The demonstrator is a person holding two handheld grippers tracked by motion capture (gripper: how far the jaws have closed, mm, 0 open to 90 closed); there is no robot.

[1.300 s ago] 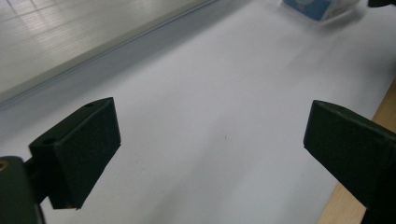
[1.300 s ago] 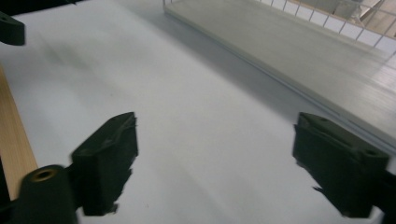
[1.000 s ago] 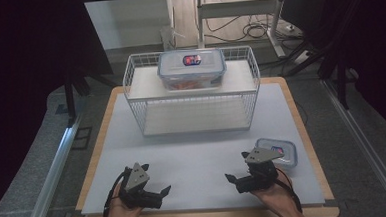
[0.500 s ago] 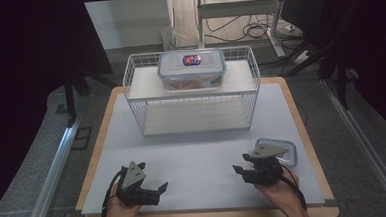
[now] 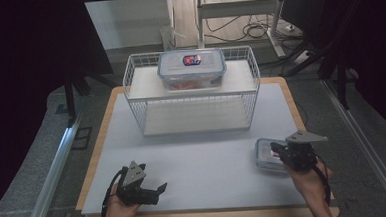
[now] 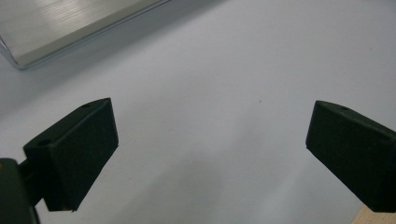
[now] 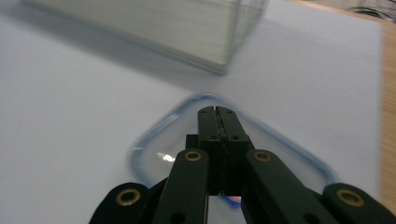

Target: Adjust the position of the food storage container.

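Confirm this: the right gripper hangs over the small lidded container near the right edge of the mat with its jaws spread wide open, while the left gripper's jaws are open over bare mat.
One thing is wrong: the right gripper's jaws are shut, pressed flat together with nothing between them, as the right gripper view shows. It does hang over the small lidded container, and the left gripper's jaws are open over bare mat.

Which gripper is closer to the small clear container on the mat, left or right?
Right. The right gripper hangs over the small clear container with jaws shut, nothing between them. The left gripper sits open at the mat's near left, well apart from it.
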